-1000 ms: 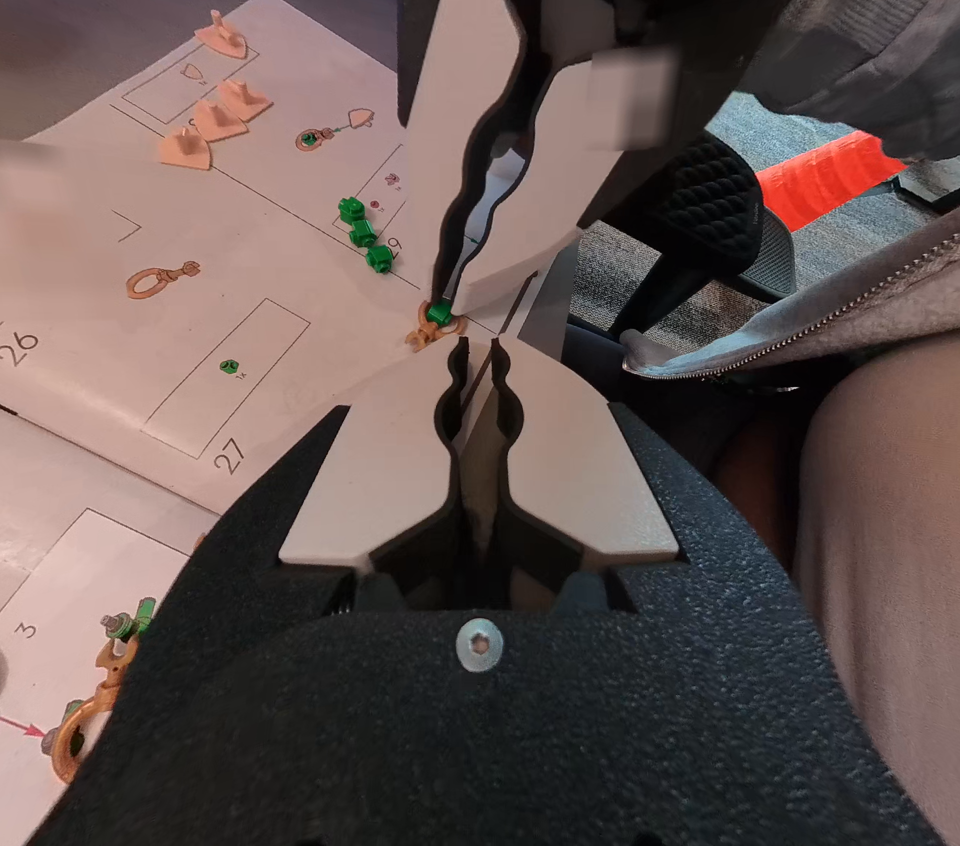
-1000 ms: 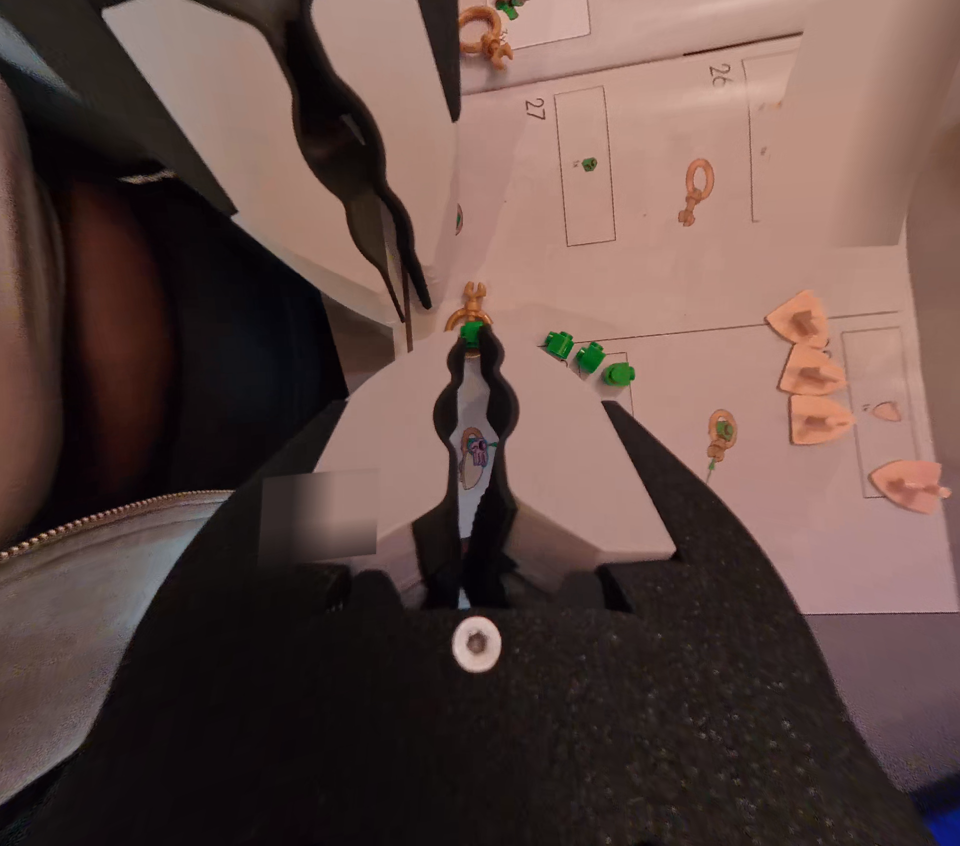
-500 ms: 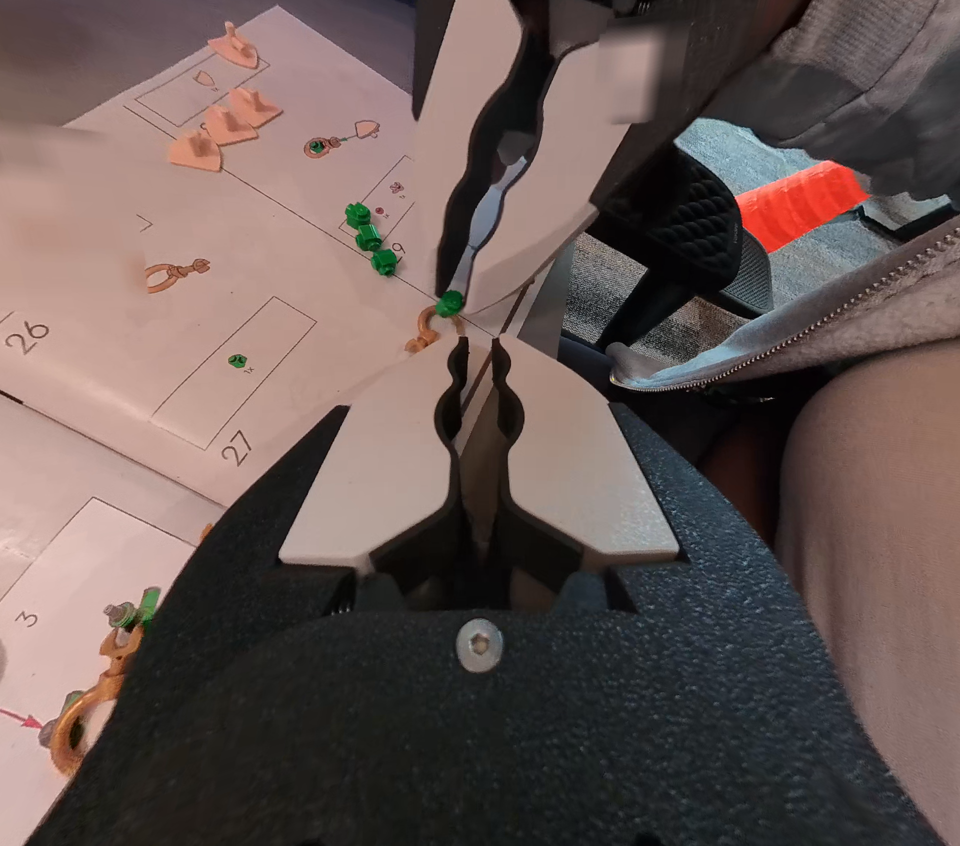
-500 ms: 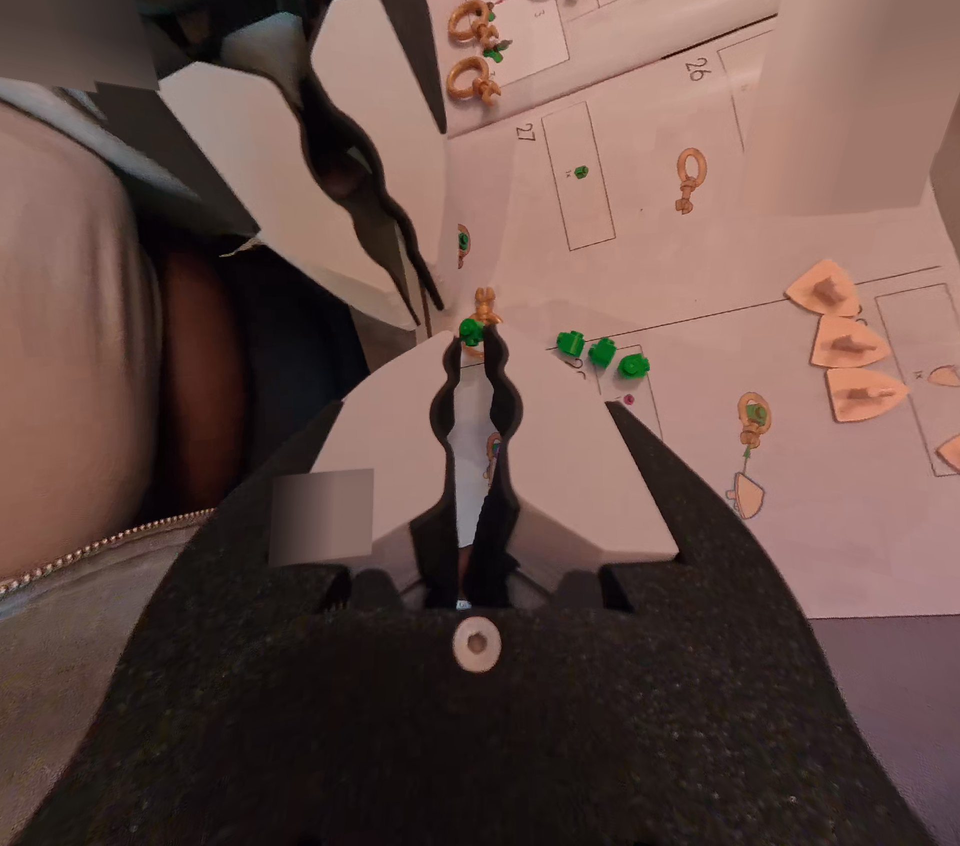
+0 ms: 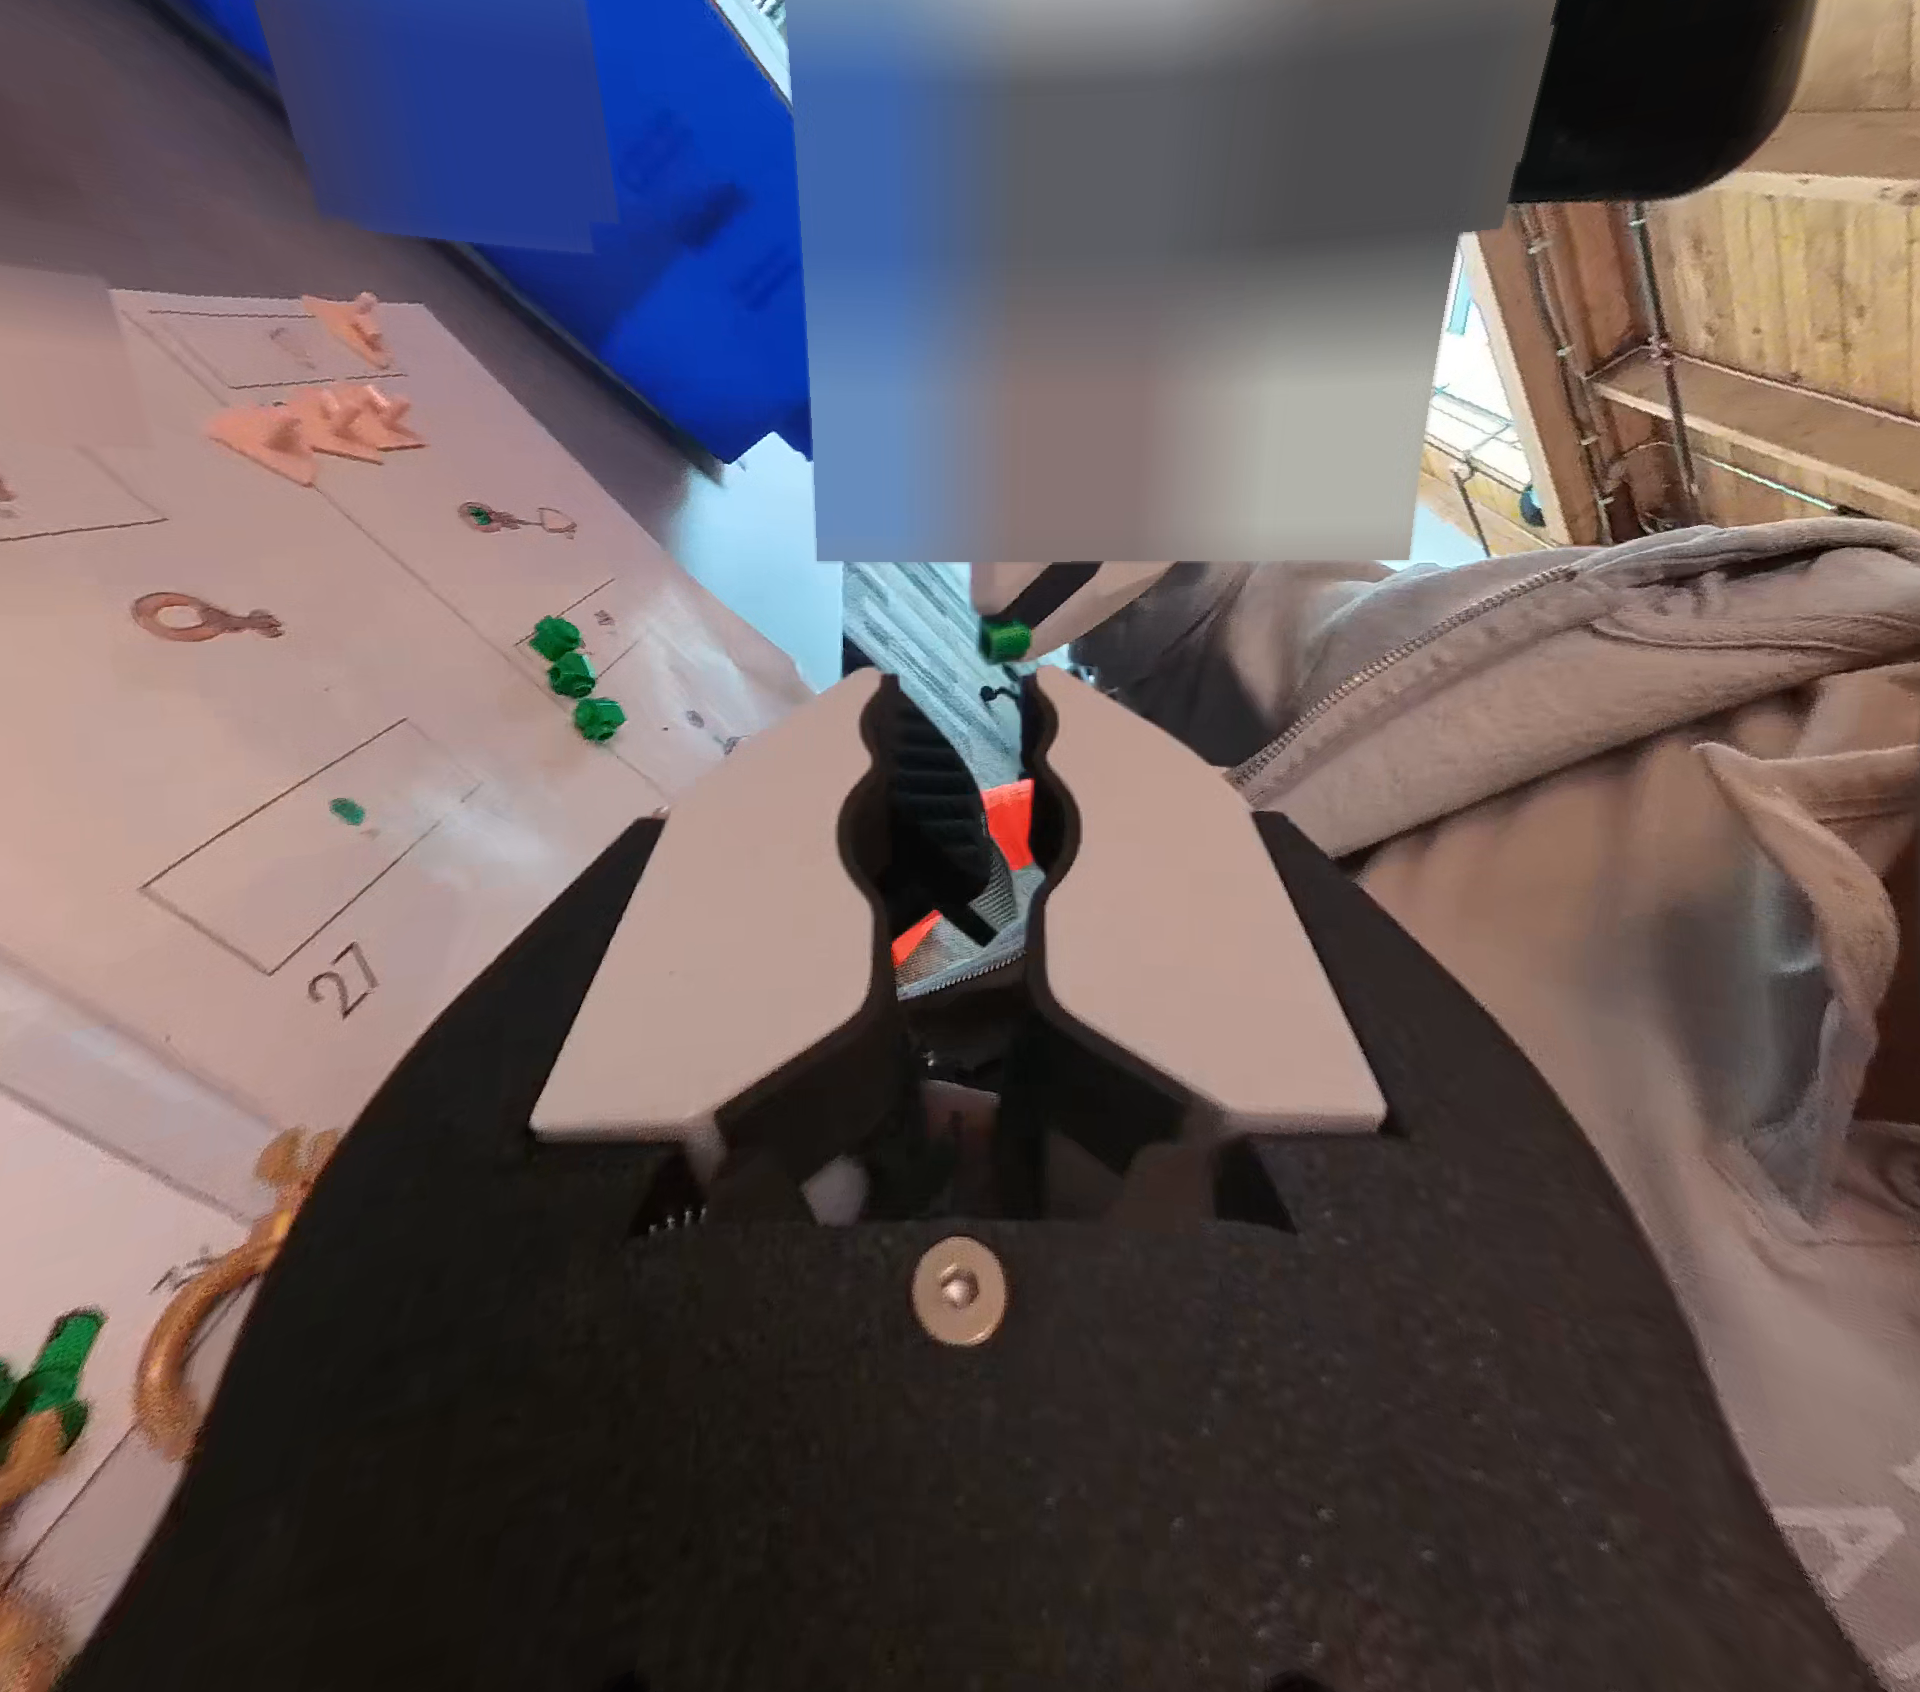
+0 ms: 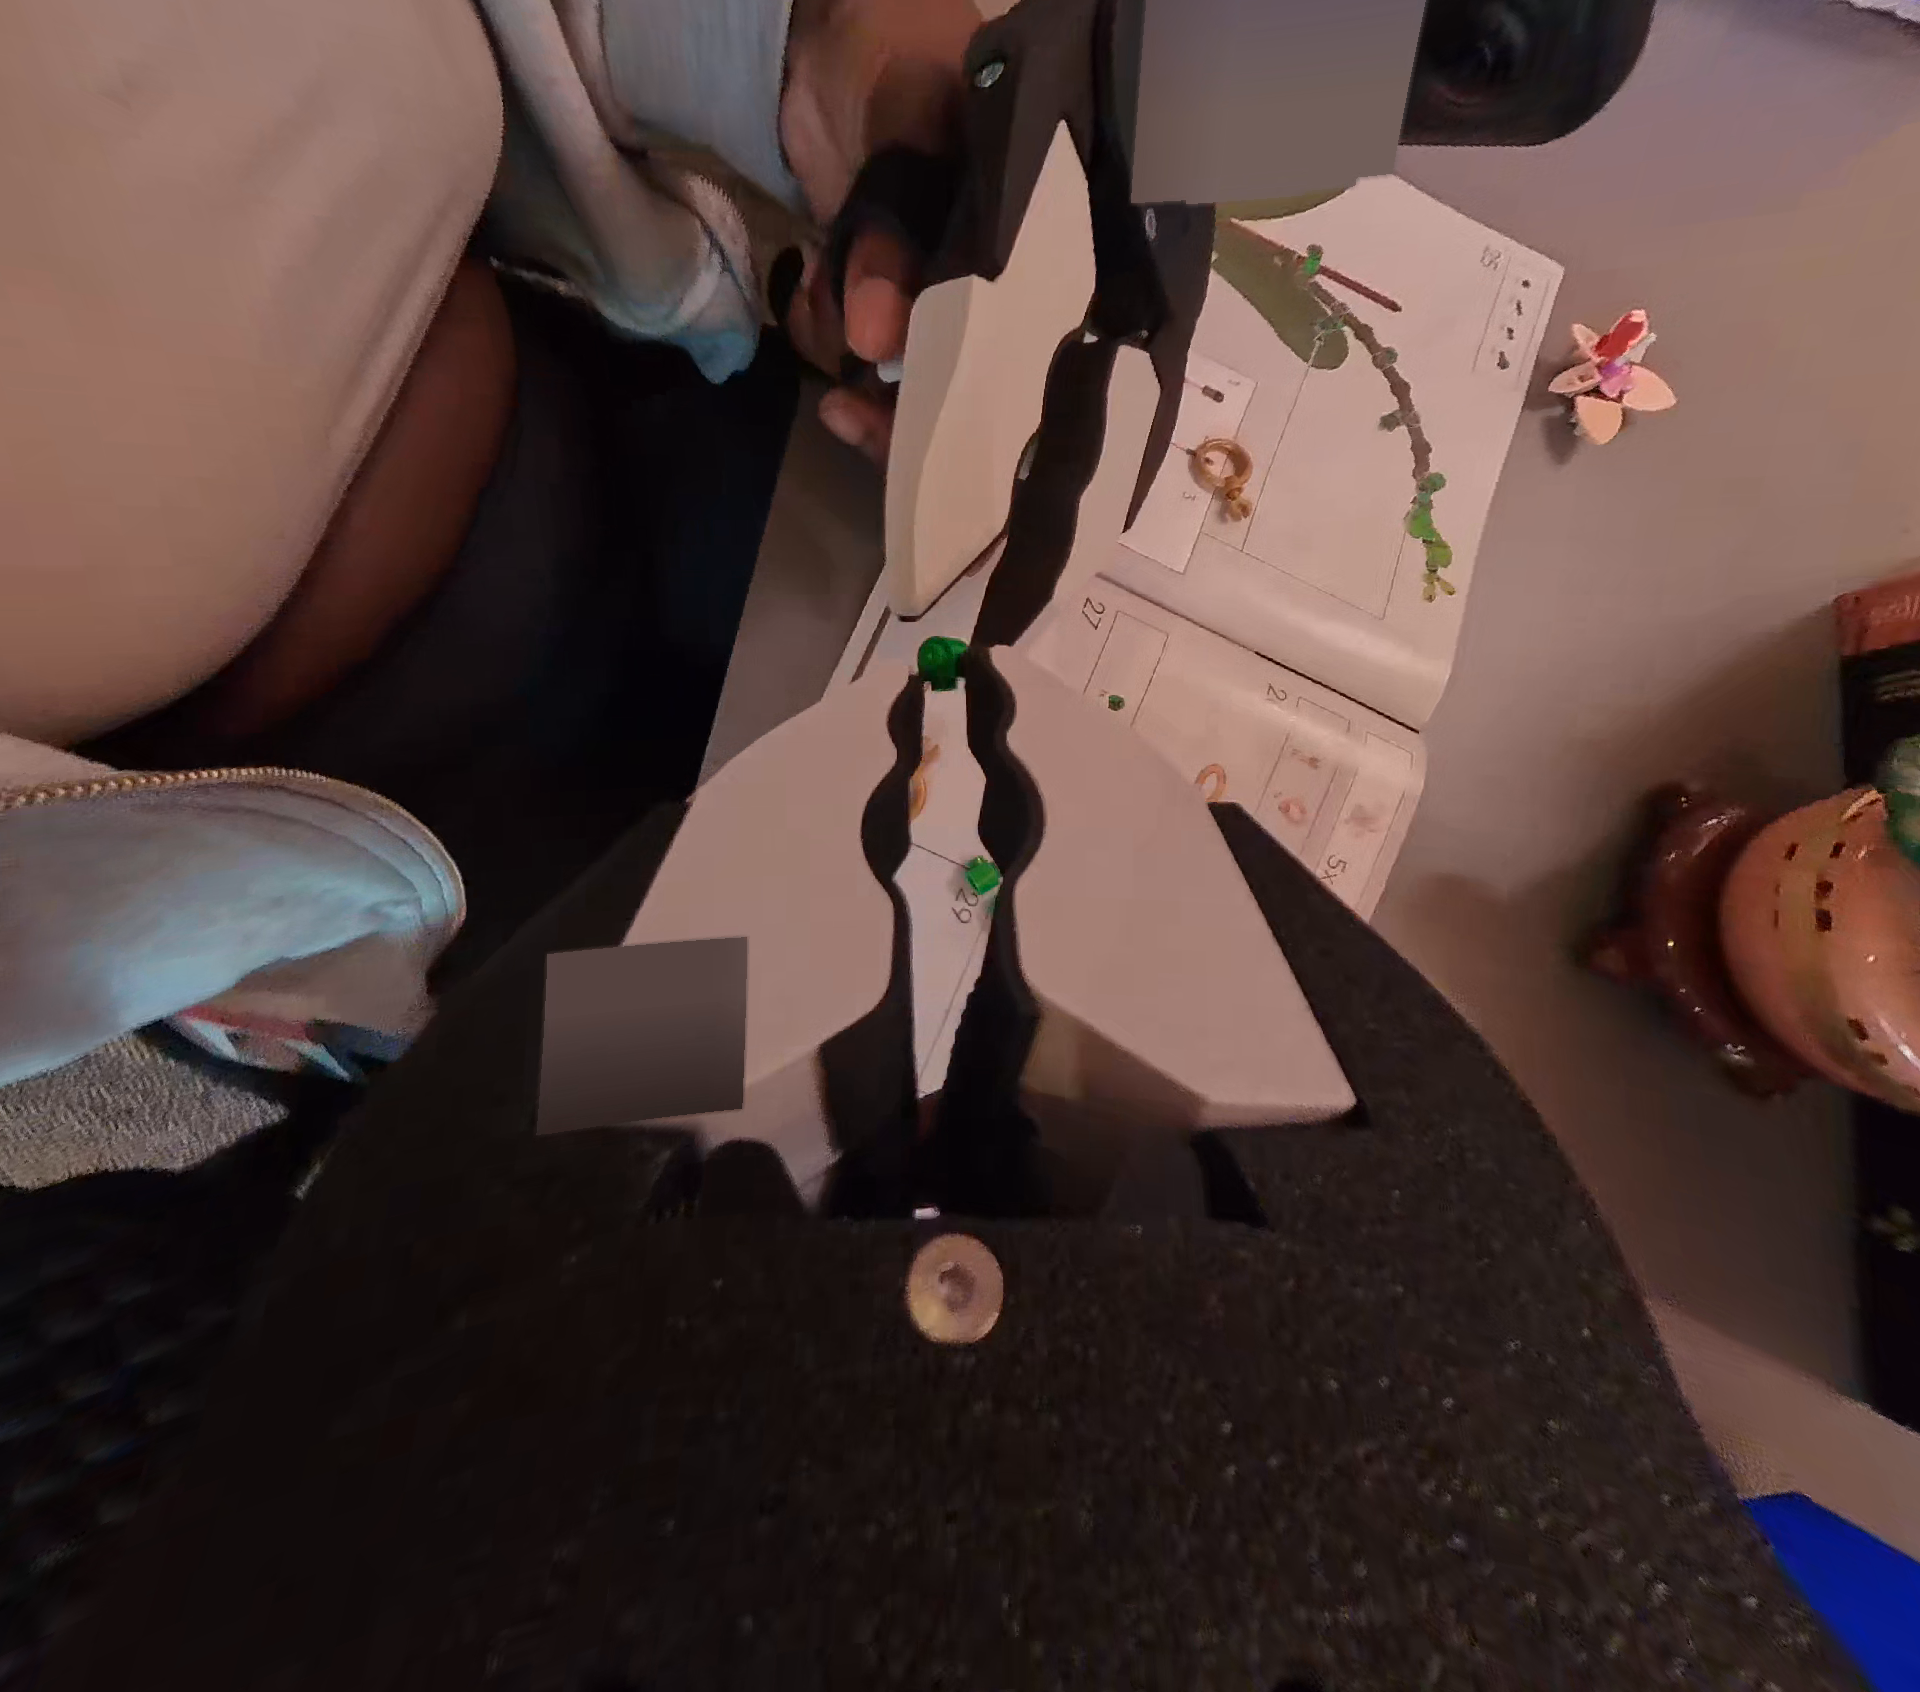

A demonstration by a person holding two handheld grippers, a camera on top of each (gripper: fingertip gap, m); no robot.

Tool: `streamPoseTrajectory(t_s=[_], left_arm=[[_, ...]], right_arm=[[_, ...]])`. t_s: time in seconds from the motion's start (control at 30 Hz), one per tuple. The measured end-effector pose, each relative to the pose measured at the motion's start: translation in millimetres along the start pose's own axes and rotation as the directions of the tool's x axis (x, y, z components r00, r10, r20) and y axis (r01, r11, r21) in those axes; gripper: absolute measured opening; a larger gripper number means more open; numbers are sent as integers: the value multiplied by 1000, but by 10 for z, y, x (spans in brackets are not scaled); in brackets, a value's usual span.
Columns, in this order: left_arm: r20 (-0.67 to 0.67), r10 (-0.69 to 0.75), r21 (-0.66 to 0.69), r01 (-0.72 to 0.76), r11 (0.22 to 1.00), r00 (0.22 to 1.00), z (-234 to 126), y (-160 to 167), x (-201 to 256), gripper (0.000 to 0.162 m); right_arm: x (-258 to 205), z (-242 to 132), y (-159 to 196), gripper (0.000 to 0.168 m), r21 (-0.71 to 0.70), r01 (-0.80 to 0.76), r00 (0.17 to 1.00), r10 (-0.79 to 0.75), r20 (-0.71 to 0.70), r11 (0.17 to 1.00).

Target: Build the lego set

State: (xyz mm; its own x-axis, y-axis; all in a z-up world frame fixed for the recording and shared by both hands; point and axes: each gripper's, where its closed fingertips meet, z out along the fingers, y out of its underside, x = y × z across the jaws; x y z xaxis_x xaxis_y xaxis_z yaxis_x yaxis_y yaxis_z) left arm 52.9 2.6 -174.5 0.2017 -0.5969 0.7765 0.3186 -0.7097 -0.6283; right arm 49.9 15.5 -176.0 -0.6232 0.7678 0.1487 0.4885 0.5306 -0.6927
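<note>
Right claw [image 6: 940, 686] pinches the green stud [image 6: 940, 662] at frame centre, lifted off the booklet [image 5: 312, 759] since a second ago. Left claw [image 5: 956, 692] now narrowly parted, empty; you've lost the gold ring, so re-grab it.

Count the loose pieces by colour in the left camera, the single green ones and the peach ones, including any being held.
Green pieces: 4 (3 on the booklet, 1 held by the right gripper)
Peach pieces: 4, all on the booklet
Total: 8
The blurred ring assemblies at the lower left are left out.
</note>
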Motion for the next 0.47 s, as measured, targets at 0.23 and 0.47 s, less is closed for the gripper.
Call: streamPoseTrajectory(t_s=[0.23, 0.47], left_arm=[[-46, 29, 2, -29, 1000, 999, 87, 35, 94, 8], [-240, 2, 412, 100, 906, 971, -200, -459, 251, 7]], right_arm=[[-45, 50, -14, 8, -109, 125, 989, -115, 90, 986], [391, -80, -256, 21, 43, 23, 964, -10, -266, 999]])
